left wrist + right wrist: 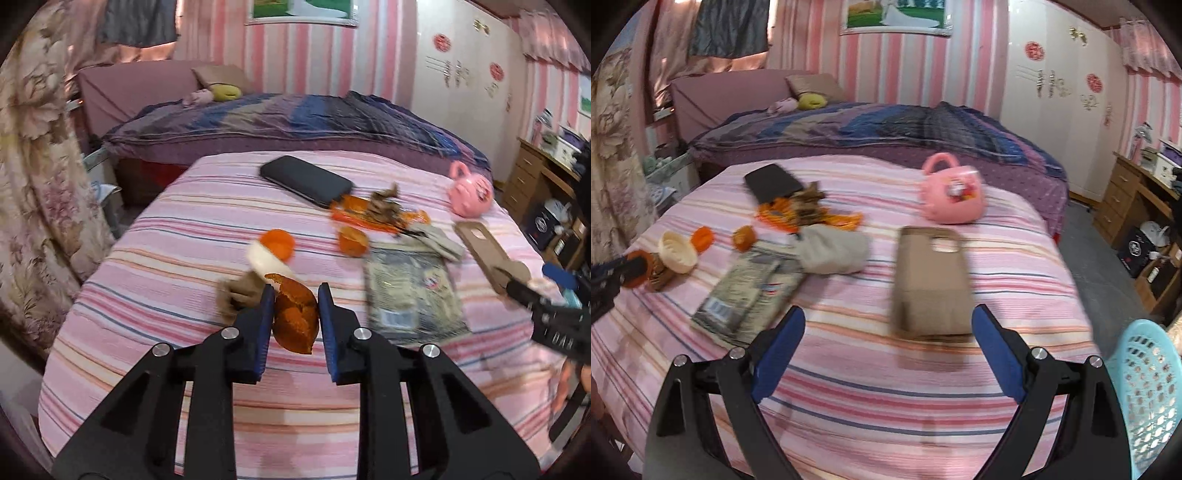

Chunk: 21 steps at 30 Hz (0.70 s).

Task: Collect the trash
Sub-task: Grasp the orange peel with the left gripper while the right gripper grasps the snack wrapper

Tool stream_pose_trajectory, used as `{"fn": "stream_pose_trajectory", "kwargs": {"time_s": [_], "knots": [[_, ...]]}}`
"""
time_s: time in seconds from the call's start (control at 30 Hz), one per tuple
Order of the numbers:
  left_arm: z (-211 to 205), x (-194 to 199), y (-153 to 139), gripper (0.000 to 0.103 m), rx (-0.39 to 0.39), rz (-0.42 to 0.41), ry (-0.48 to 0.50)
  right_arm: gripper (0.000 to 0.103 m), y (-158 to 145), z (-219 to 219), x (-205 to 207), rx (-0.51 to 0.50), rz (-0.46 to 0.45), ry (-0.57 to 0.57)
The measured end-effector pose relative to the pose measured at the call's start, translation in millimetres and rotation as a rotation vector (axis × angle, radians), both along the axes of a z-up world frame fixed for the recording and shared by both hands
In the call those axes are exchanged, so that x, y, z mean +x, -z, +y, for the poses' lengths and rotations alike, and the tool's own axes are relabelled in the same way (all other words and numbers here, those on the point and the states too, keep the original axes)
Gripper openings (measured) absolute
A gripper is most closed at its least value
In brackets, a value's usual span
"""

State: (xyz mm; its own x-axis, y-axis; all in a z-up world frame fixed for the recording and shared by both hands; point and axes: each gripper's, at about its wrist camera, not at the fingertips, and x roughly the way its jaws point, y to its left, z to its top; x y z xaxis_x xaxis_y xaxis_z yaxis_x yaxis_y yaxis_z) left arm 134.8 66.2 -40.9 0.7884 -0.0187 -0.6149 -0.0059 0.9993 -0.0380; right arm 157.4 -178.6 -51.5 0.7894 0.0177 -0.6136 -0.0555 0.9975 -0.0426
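Note:
My left gripper (295, 295) is shut on a curled piece of orange peel (295, 317), held just above the pink striped bedspread (166, 258). The same gripper (626, 271) shows at the left edge of the right wrist view with the orange peel (637, 258). More peel (280, 242) (352, 242), a white cup (264, 260), a brown paper liner (238, 295), a silver wrapper (410, 291) and an orange wrapper with dried leaves (380, 214) lie ahead. My right gripper (889, 314) is open, its fingers either side of the near end of a brown phone case (931, 280).
A black phone (306, 181), a pink toy basket (955, 195) and a crumpled grey cloth (834, 251) lie on the bed. A light blue plastic basket (1148, 387) stands at the lower right. A purple quilt (886, 129) lies behind, a wooden desk (1134, 195) at the right.

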Motion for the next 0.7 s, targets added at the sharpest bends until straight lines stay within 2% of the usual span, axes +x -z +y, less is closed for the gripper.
{"fn": "stream_pose_trajectory", "kwargs": {"time_s": [0.33,0.4,0.53,0.67,0.7], "knots": [[38.1,7.8,4.3,0.023,-0.023,0.009,-0.102,0.087,22.1,57.8,21.0,0.051,0.084,-0.085],[39.4,7.3,4.3,0.023,-0.020,0.008,-0.105,0.073,28.0,66.9,25.4,0.055,0.122,-0.110],[37.8,5.9,3.4,0.023,0.002,-0.001,-0.100,0.057,39.1,78.1,32.7,0.066,0.181,-0.161],[34.1,6.6,0.3,0.023,-0.007,-0.007,-0.094,0.026,37.6,76.2,31.0,0.101,0.167,-0.200],[32.5,6.1,-0.6,0.023,-0.009,-0.009,-0.092,0.008,35.0,74.3,28.8,0.095,0.153,-0.206]]}}
